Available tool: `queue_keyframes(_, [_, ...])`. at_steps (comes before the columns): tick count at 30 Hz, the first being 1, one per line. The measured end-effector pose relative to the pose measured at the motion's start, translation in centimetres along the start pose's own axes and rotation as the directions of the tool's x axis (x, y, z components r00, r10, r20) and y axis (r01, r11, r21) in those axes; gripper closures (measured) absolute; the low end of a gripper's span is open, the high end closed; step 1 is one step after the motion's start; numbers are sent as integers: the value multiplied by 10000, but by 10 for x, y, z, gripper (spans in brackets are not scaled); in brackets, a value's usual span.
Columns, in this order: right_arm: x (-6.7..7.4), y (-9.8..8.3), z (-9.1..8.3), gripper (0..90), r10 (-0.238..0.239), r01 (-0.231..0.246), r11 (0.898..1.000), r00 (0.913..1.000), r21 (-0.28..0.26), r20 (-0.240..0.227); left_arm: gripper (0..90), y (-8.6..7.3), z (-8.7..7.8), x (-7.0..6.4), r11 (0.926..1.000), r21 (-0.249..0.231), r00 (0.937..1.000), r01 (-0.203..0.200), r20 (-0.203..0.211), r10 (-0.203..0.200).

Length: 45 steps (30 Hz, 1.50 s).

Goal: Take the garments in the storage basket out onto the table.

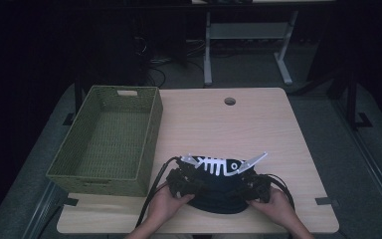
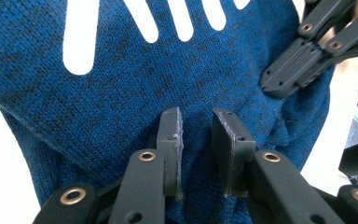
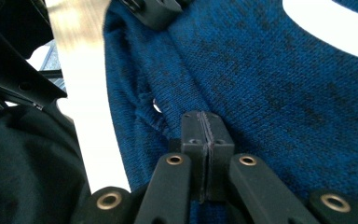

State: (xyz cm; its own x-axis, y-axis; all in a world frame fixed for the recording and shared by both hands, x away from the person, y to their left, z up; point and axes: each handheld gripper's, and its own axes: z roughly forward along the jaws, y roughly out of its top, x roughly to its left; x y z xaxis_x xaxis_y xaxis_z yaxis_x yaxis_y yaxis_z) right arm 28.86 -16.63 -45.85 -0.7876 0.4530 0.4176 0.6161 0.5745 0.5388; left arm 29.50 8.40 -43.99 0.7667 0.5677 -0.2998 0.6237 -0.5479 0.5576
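A wooden table is seen from above in a dim room. A person's two hands come in from the bottom edge of the frame, each holding a black gripper. Between them, at the lower centre of the frame, lies a dark blue knitted cloth with a white fish-skeleton print, bunched on the table near its front edge.

The left gripper sits at the left side of the cloth, in the lower centre-left of the frame. In the left gripper view its two black jaws stand a little apart, with a narrow gap between them, low over the blue knit; whether the pads press on the fabric cannot be told. The other gripper's jaws show at the upper right of that view, on the cloth's far edge.

The right gripper sits at the right side of the cloth. In the right gripper view its jaws are pressed fully together in the lower centre of the frame, at a folded edge of the cloth; a pinch of fabric between them seems likely.

A green woven basket stands on the left part of the table, well apart from the cloth.
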Motion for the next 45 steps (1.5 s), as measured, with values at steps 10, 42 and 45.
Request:
queue_keyframes(10, [-3,-13,-20,871,336,-308,9974,9986,-652,417,732,-4,1,-2,9999,-63,9999,-120,-106,119])
queue_keyframes(42, [-5,28,-26,819,352,-225,9819,9973,-1881,644,674,8,13,-9,9971,-732,9989,-222,-428,191])
queue_keyframes(45, [-13,44,-22,819,653,-456,9755,9942,-2151,852,677,7,14,-8,9964,-835,9990,-137,-430,102])
